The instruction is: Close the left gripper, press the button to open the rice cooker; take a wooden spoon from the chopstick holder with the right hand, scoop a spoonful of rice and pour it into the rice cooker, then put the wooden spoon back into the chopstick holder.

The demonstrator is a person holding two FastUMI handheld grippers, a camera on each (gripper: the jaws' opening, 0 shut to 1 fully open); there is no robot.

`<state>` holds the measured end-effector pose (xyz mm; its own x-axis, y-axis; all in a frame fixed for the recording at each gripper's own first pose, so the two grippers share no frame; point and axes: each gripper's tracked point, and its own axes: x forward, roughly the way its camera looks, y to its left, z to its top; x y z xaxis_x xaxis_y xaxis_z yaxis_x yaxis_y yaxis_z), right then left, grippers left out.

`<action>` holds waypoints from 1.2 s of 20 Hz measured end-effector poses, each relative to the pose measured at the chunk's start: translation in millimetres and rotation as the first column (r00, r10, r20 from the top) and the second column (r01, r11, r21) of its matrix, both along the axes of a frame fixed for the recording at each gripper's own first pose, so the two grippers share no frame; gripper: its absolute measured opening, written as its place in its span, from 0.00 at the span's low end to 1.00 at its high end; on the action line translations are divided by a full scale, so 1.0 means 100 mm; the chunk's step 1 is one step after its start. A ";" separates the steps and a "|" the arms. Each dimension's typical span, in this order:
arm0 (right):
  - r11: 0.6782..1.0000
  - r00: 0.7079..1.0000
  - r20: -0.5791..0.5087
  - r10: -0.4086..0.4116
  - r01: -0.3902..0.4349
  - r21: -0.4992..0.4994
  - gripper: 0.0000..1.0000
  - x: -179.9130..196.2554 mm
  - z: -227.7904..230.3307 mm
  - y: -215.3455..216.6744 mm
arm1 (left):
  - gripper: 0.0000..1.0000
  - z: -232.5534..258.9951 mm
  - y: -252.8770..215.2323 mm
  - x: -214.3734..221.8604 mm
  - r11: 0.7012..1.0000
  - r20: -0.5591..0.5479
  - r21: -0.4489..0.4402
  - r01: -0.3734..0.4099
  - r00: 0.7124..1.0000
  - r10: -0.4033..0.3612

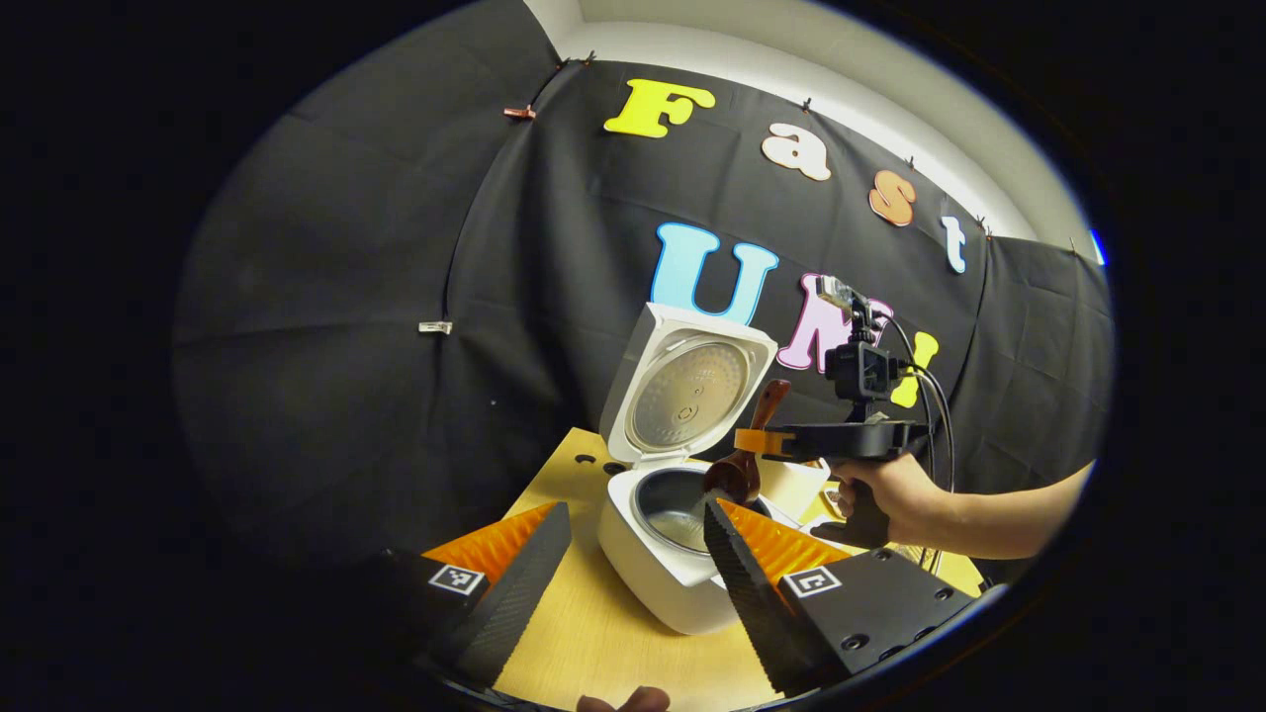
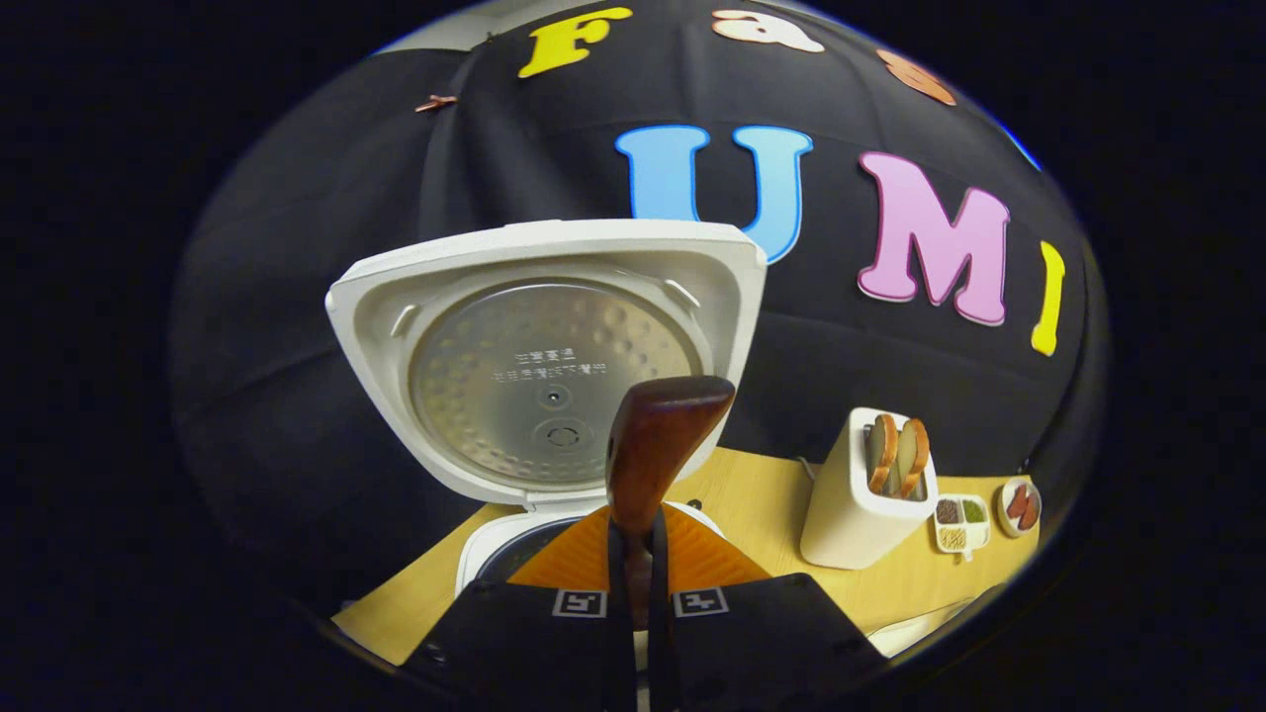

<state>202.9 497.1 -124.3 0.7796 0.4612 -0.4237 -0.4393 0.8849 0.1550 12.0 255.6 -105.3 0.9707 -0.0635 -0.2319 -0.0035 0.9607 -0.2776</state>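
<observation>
while the wooden spoon [image 2: 658, 435] is clamped by its handle between both fingers of the right tool [image 2: 641, 578], its handle end is seen sticking up past the fingertips in the right gripper view, in front of the raised lid [image 2: 539, 297] of the rice cooker [image 1: 663, 554]. from the left gripper view the same tool [image 1: 762, 443] is seen held by a hand [image 1: 890, 494] above the right rim of the cooker, with the spoon tilted and its bowl end down over the open inner pot [image 1: 673, 504]. whether any rice sits in the spoon cannot be told.

the left tool [image 1: 633, 534] is seen with its fingers spread wide apart, gripping nothing, low over the tabletop [image 1: 613, 633], the cooker body showing between and just beyond the fingertips.

cooker lid is stood fully open and upright, its metal inner plate facing forward. the pot is seen dark inside; contents cannot be made out.

to the right of the cooker in the right gripper view, a white chopstick holder [image 2: 856, 504] is stood on the tabletop with two more wooden utensils [image 2: 895, 453] in it, well apart from the held spoon. just beside it, a small divided dish [image 2: 959, 524] of grains and a small round dish [image 2: 1019, 506] are placed near the tabletop edge. the space between the spoon and the holder is not blocked by anything seen.
</observation>
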 end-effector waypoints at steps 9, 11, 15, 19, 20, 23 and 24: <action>0.946 0.947 0.231 0.223 -0.153 -0.287 0.10 -0.21 0.32 0.10 | 0.94 -0.06 -0.03 -0.06 0.997 0.003 -0.072 -0.009 1.000 0.010; 0.932 0.925 0.278 0.259 -0.164 -0.324 0.10 -0.28 0.42 0.12 | 0.94 -0.05 -0.05 -0.07 0.997 0.001 -0.071 -0.009 1.000 0.009; 0.983 0.972 0.177 0.156 -0.135 -0.125 0.10 -0.30 0.43 0.05 | 0.94 -0.03 -0.07 -0.11 0.998 0.004 -0.053 -0.022 1.000 0.022; 0.979 0.999 -0.054 -0.006 0.017 0.204 0.10 -0.16 0.48 -0.15 | 0.94 0.01 -0.15 -0.15 0.999 0.004 -0.029 -0.025 1.000 0.025; 0.955 0.993 -0.117 -0.031 0.064 0.290 0.09 -0.12 0.52 -0.22 | 0.94 0.02 -0.18 -0.16 0.999 0.005 -0.028 -0.025 1.000 0.025; 0.862 0.967 -0.246 -0.073 0.186 0.473 0.10 -0.07 0.63 -0.52 | 0.94 0.07 -0.28 -0.18 1.000 0.011 -0.020 -0.022 1.000 0.022; 0.835 0.959 -0.274 -0.072 0.209 0.510 0.10 -0.07 0.68 -0.61 | 0.94 0.09 -0.33 -0.18 1.000 0.012 -0.016 -0.020 1.000 0.020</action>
